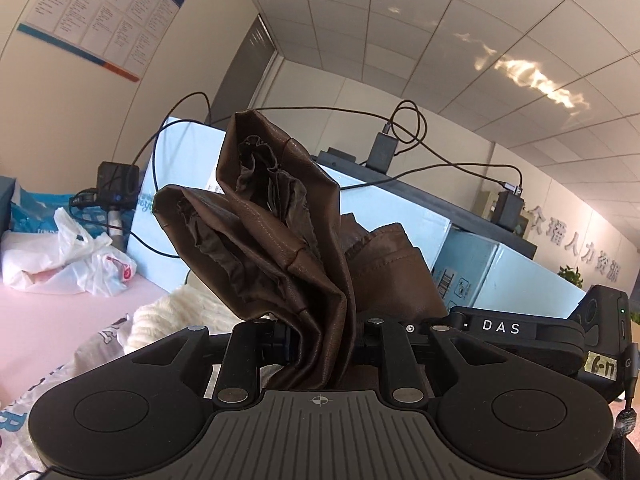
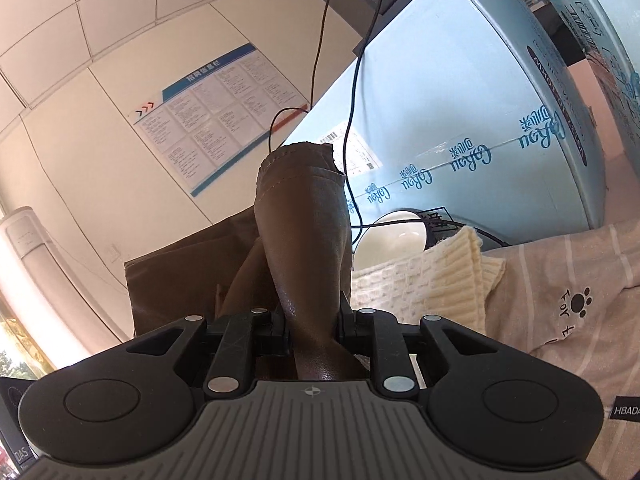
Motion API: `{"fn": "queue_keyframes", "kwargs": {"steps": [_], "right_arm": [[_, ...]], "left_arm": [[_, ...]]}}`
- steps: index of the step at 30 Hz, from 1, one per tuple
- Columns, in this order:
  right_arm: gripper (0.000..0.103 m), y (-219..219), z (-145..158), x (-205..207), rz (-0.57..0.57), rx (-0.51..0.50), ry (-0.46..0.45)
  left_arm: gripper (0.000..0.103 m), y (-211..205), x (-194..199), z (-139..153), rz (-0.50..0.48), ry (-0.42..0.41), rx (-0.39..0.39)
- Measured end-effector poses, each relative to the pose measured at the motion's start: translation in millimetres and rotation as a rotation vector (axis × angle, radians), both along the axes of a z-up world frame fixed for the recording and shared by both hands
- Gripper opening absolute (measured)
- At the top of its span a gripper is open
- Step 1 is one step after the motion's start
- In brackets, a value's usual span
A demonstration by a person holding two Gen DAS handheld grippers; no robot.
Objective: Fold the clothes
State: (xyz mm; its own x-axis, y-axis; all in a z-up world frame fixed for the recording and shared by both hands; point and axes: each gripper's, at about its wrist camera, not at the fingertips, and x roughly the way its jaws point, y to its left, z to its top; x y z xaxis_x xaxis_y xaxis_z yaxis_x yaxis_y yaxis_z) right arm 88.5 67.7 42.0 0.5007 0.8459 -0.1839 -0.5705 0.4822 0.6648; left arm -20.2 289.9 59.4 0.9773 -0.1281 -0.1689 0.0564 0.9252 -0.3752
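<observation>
A brown leather-like garment point(image 1: 280, 232) is pinched in my left gripper point(image 1: 320, 340), which is shut on it; two open cuffs with dark lining stick up above the jaws. My right gripper point(image 2: 312, 332) is shut on another part of the same brown garment point(image 2: 308, 240), whose hemmed end stands up above the jaws. The other gripper's black body, marked DAS point(image 1: 520, 332), shows at the right of the left wrist view. Both views tilt up toward walls and ceiling. The rest of the garment hangs out of sight.
A cream knitted sweater point(image 2: 424, 280) lies on striped pink bedding point(image 2: 560, 300); it also shows in the left wrist view point(image 1: 180, 316). Light blue cartons point(image 2: 480, 128) with cables stand behind. White plastic bags point(image 1: 68, 260) lie on the pink surface at left. A white bowl point(image 2: 392, 236) sits by the carton.
</observation>
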Motion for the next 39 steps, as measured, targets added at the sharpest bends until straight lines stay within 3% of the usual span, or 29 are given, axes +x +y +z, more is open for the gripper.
{"fn": "queue_keyframes", "kwargs": {"steps": [6, 9, 12, 15, 17, 23, 27, 29, 31, 34, 39], "right_arm": [[0.018, 13, -24, 31, -0.071, -0.129, -0.095], [0.018, 12, -43, 47, -0.100, -0.163, -0.109], [0.022, 2, -64, 64, -0.124, -0.181, -0.095], [0.026, -9, -71, 74, -0.101, -0.162, -0.043], [0.030, -11, -71, 73, -0.090, -0.156, -0.051], [0.042, -14, -77, 71, -0.112, -0.180, -0.026], [0.047, -15, -79, 70, -0.118, -0.186, -0.023], [0.057, -16, -80, 68, -0.132, -0.203, -0.030], [0.065, -18, -80, 68, -0.143, -0.216, -0.024], [0.071, -24, -81, 70, -0.148, -0.203, 0.008], [0.075, -34, -69, 65, -0.191, -0.194, -0.004]], "left_arm": [[0.021, -1, 52, -32, 0.052, 0.046, -0.042], [0.022, -9, 63, -44, 0.133, 0.050, 0.030], [0.032, -14, 64, -50, 0.207, 0.059, 0.100], [0.050, -14, 64, -52, 0.271, 0.073, 0.139], [0.074, -15, 64, -52, 0.338, 0.081, 0.177], [0.095, -34, 45, -36, 0.488, 0.038, 0.279], [0.100, -65, 40, -33, 0.444, 0.046, 0.396], [0.102, -73, 46, -38, 0.395, 0.096, 0.428], [0.102, -70, 60, -49, 0.337, 0.170, 0.421], [0.102, -62, 74, -63, 0.357, 0.251, 0.404], [0.102, -71, 74, -59, 0.377, 0.272, 0.439]]}}
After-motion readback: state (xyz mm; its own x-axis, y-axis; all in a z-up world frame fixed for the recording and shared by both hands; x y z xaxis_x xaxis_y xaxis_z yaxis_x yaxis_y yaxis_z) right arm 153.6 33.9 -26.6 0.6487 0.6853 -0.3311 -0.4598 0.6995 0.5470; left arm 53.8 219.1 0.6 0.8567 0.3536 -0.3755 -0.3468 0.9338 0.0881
